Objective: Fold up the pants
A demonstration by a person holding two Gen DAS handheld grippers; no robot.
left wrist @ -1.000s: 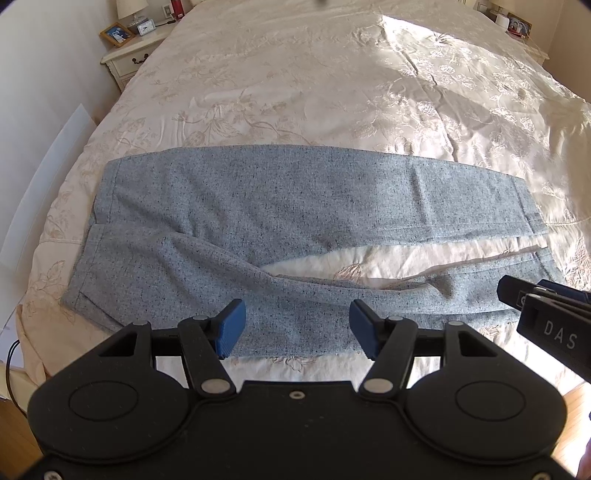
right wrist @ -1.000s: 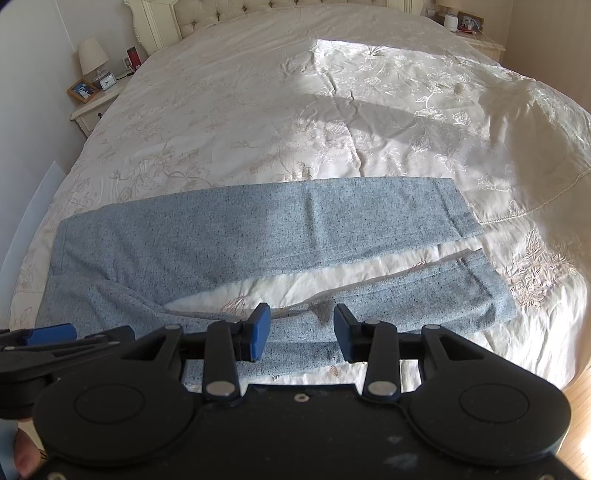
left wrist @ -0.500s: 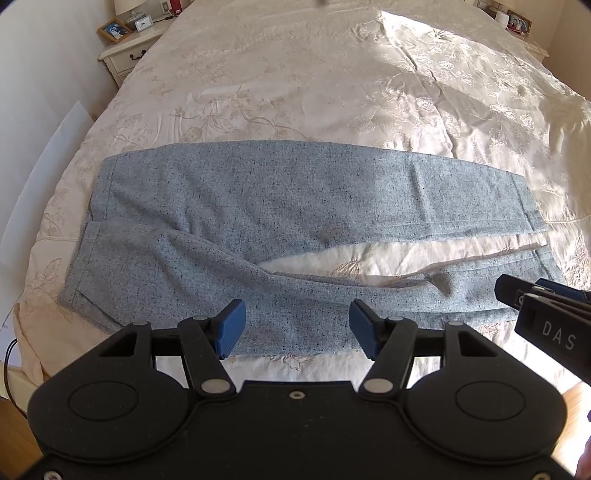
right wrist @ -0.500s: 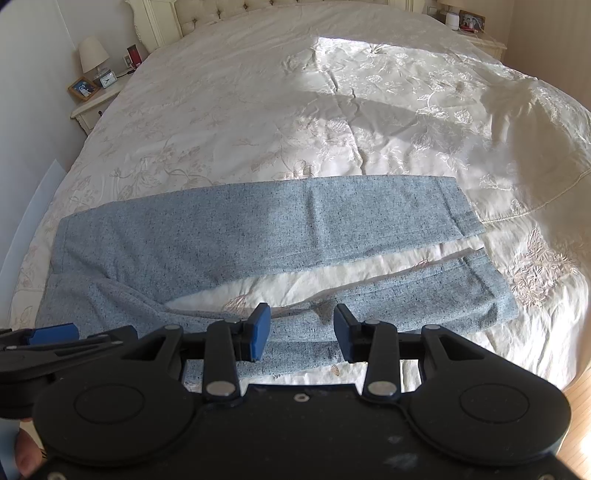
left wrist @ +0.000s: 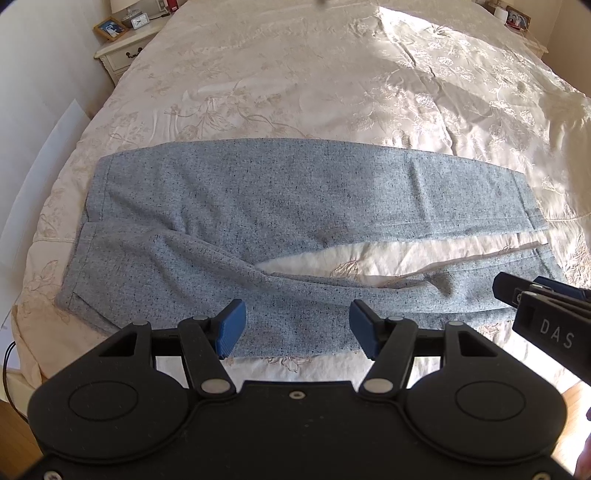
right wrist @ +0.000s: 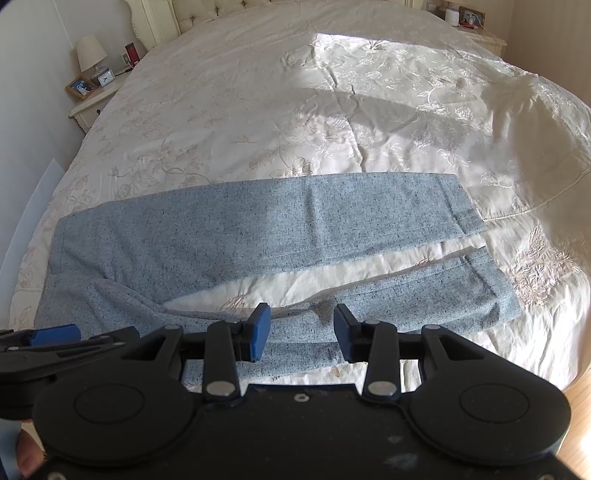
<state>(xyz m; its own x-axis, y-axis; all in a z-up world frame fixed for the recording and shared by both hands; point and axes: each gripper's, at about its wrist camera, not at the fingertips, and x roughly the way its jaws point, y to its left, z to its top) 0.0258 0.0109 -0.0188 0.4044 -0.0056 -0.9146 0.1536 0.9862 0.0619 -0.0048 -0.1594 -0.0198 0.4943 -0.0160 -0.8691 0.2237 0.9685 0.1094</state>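
Note:
Light blue speckled pants (left wrist: 280,206) lie flat across the near part of the bed, waistband at the left, both legs running right with a narrow gap of bedspread between them. They also show in the right wrist view (right wrist: 236,236). My left gripper (left wrist: 295,326) is open and empty, hovering over the near leg close to the crotch. My right gripper (right wrist: 301,334) is open and empty above the near leg's middle. The right gripper's tip shows at the right edge of the left wrist view (left wrist: 546,295).
A cream embroidered bedspread (left wrist: 332,81) covers the bed. A white nightstand (left wrist: 125,48) with a photo frame and clock stands at the far left. Another nightstand (right wrist: 476,29) is at the far right. Wooden floor (right wrist: 576,413) shows past the near edge.
Both grippers have drifted slightly forward and lower over the near leg. The pants have not moved.

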